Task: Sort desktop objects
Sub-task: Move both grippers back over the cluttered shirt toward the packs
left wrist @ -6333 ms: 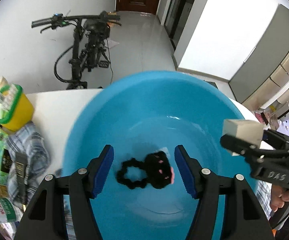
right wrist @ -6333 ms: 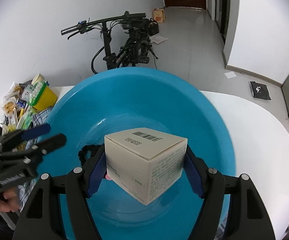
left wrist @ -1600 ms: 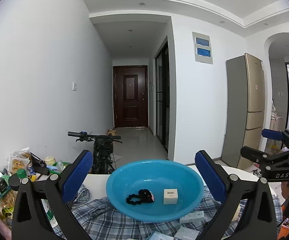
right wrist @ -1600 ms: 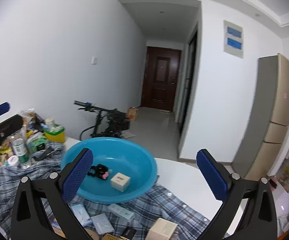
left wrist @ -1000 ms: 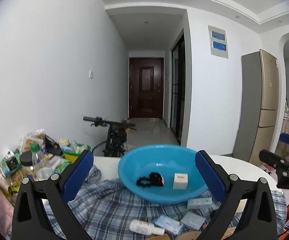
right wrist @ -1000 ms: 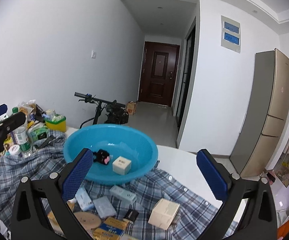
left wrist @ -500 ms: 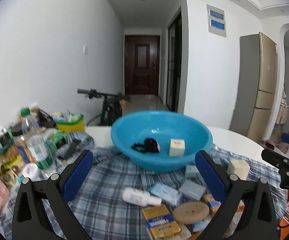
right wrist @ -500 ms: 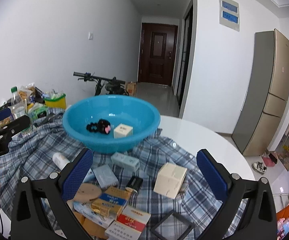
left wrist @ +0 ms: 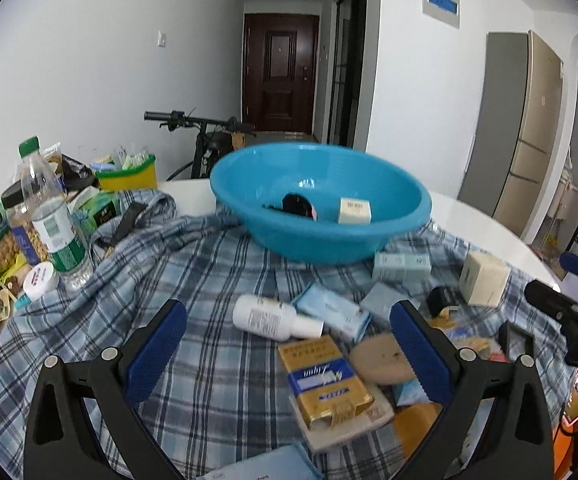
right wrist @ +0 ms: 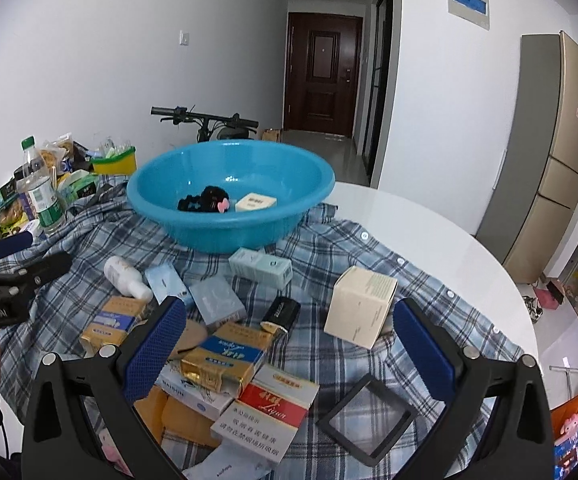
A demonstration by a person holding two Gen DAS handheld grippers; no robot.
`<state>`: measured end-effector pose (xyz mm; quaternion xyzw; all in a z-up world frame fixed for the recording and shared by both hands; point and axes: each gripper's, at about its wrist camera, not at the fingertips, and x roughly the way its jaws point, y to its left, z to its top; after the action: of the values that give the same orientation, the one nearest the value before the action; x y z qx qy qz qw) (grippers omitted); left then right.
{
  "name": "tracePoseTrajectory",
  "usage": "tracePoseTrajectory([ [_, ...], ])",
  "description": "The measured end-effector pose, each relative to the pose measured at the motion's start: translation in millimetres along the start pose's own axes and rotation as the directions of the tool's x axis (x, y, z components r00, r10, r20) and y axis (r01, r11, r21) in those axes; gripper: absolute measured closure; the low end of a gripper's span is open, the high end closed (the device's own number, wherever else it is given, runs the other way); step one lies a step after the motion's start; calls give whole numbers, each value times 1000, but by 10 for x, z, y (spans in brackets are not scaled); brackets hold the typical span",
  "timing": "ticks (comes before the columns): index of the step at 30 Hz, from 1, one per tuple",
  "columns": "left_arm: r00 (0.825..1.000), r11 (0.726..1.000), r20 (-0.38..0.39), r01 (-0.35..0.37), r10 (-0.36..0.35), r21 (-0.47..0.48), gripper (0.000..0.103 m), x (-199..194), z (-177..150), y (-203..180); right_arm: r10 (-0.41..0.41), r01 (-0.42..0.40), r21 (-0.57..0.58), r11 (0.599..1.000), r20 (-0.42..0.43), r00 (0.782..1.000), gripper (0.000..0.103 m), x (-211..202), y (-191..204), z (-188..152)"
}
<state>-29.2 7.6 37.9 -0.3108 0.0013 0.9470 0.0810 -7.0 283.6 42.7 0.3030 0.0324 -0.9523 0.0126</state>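
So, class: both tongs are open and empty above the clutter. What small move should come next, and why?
Probably lower the right tongs onto the cream carton. It stands apart on the plaid cloth, clear to grip, and a similar small box already lies in the blue basin.

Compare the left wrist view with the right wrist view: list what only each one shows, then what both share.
Only the left wrist view shows the round white jar beside the water bottle. Only the right wrist view shows the red and white carton and the black square frame. Both show the blue basin holding a black hair tie and a small box, plus the white bottle lying on the plaid cloth.
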Motion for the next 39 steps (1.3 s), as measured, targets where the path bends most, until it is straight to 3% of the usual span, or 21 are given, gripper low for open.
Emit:
tracePoseTrajectory([
  [9, 996, 1000, -94, -8, 8, 0, 0, 255, -317, -141, 24, -23, 18, 1000, -42, 999, 0, 121, -10, -89],
  [29, 976, 1000, -218, -7, 3, -16, 0, 578, -593, -235, 18, -14, 48, 999, -93, 996, 0, 257, -112, -189],
  [31, 975, 1000, -223, -7, 2, -22, 6, 600, -606, -217, 17, -12, 49, 999, -97, 995, 0, 270, -115, -192],
  [35, 973, 1000, -230, 9, -8, -1, 46, 622, -613, -207, 17, -11, 50, 999, -107, 994, 0, 304, -108, -200],
  [39, 974, 1000, -227, 23, -22, 4, 46, 597, -629, -182, 28, -21, 53, 998, -125, 992, 0, 354, -69, -229],
])
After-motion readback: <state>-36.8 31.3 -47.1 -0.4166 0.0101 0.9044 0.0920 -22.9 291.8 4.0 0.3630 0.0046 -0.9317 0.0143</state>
